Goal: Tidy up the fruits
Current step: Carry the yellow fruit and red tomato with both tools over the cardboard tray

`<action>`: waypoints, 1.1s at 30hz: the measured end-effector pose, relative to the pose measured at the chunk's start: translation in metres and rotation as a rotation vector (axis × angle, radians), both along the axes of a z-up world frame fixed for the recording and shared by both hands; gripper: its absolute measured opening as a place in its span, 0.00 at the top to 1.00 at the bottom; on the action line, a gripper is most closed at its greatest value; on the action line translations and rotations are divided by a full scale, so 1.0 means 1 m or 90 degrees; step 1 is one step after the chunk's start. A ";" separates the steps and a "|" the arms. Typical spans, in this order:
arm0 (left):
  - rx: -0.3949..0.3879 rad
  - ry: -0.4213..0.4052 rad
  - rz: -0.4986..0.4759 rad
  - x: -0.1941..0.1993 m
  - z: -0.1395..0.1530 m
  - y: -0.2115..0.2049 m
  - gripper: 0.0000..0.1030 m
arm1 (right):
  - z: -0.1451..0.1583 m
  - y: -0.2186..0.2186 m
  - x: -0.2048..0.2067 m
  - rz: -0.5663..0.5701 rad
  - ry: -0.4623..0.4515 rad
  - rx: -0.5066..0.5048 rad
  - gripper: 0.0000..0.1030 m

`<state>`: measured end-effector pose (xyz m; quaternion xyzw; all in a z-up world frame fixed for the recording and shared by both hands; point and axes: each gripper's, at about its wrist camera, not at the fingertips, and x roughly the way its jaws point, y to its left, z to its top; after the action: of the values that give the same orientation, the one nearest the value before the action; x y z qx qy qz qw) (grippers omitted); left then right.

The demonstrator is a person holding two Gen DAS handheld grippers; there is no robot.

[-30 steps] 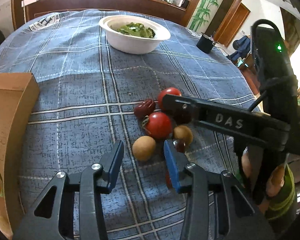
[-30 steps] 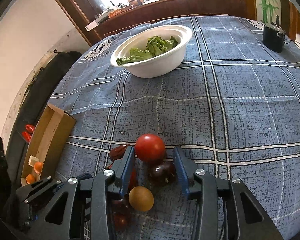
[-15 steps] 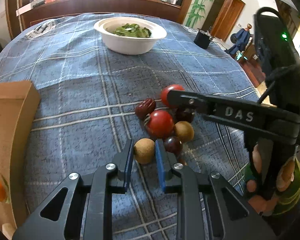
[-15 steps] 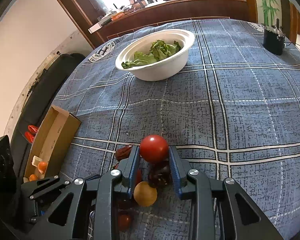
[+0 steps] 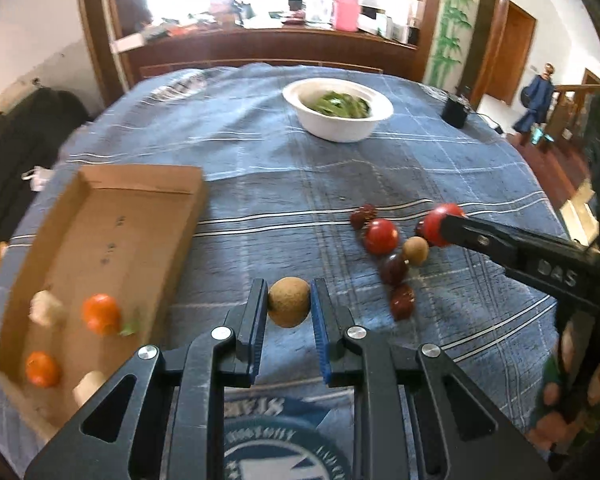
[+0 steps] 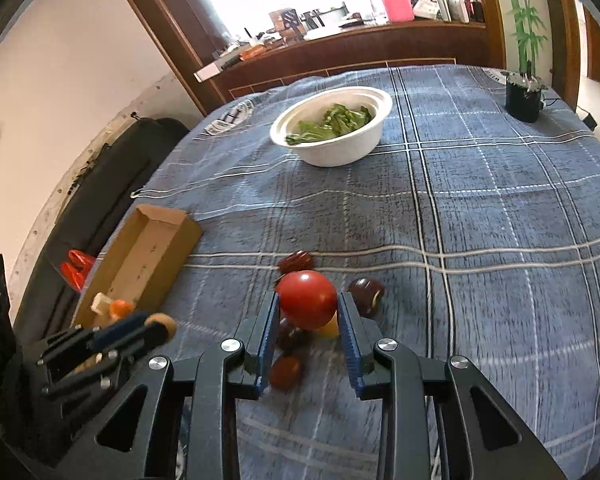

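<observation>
Blue tablecloth point(image 5: 260, 184), left hand-held gripper point(image 5: 289, 304) clamping longan point(image 5: 289, 301)

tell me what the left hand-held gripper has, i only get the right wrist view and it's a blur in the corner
Observer: The left hand-held gripper is shut on a round tan fruit, with one pad on each side.
Operator: ok and whats in the box, i just see its near end
Observer: The cardboard box holds two orange fruits and two pale pieces, all at the near end.
Operator: anything hidden behind what im holding
Observer: Yes. A second red tomato lies on the cloth beside the wrinkled dark fruit. In your view the held tomato covers it.
</observation>
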<state>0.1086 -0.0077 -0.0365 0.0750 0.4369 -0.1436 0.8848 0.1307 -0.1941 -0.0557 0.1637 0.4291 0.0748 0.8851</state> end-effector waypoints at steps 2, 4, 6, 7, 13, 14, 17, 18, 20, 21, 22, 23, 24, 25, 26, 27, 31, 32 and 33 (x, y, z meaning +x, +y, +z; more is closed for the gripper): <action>0.006 -0.011 0.012 -0.005 0.005 0.005 0.82 | 0.005 0.004 -0.010 0.003 -0.006 0.001 0.70; 0.019 -0.028 0.029 -0.011 0.009 0.010 0.82 | 0.009 0.009 -0.022 0.007 -0.012 0.001 0.70; 0.019 -0.034 0.041 -0.015 0.012 0.017 0.82 | 0.013 0.016 -0.031 0.012 -0.017 0.000 0.70; 0.023 -0.038 0.047 -0.018 0.013 0.020 0.82 | 0.014 0.021 -0.036 0.017 -0.019 0.000 0.71; 0.044 -0.067 0.085 -0.026 0.019 0.039 0.82 | 0.015 0.044 -0.049 0.036 -0.019 -0.005 0.83; 0.046 -0.070 0.094 -0.027 0.020 0.044 0.82 | 0.015 0.048 -0.051 0.040 -0.018 -0.004 0.87; 0.041 -0.070 0.106 -0.028 0.021 0.055 0.81 | 0.016 0.061 -0.055 0.051 -0.019 -0.010 0.87; 0.043 -0.073 0.111 -0.028 0.021 0.058 0.81 | 0.016 0.064 -0.055 0.054 -0.018 -0.014 0.87; 0.039 -0.074 0.118 -0.030 0.021 0.065 0.81 | 0.014 0.070 -0.056 0.061 -0.016 -0.015 0.87; 0.037 -0.072 0.122 -0.030 0.021 0.069 0.81 | 0.013 0.074 -0.056 0.064 -0.015 -0.017 0.87; 0.036 -0.072 0.126 -0.031 0.020 0.073 0.81 | 0.012 0.074 -0.056 0.065 -0.013 -0.019 0.87; 0.035 -0.070 0.130 -0.030 0.019 0.077 0.81 | 0.010 0.075 -0.056 0.064 -0.010 -0.023 0.86; 0.032 -0.068 0.133 -0.030 0.019 0.080 0.81 | 0.007 0.077 -0.056 0.064 -0.005 -0.027 0.83; 0.029 -0.065 0.136 -0.030 0.018 0.083 0.81 | 0.005 0.078 -0.055 0.068 -0.003 -0.032 0.82; 0.026 -0.062 0.138 -0.029 0.018 0.086 0.81 | 0.001 0.082 -0.056 0.074 0.003 -0.036 0.78; 0.025 -0.061 0.144 -0.028 0.017 0.091 0.81 | -0.002 0.086 -0.056 0.081 0.009 -0.030 0.73; 0.021 -0.060 0.152 -0.028 0.018 0.100 0.81 | -0.016 0.115 -0.059 0.132 0.025 -0.041 0.57; 0.019 -0.061 0.154 -0.028 0.019 0.102 0.81 | -0.019 0.123 -0.060 0.144 0.024 -0.047 0.53; 0.019 -0.062 0.155 -0.029 0.019 0.103 0.81 | -0.022 0.132 -0.059 0.155 0.026 -0.055 0.52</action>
<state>0.0800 0.0951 -0.0174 0.0412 0.4014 -0.0252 0.9146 0.0717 -0.0621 -0.0781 0.0734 0.4669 0.1600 0.8666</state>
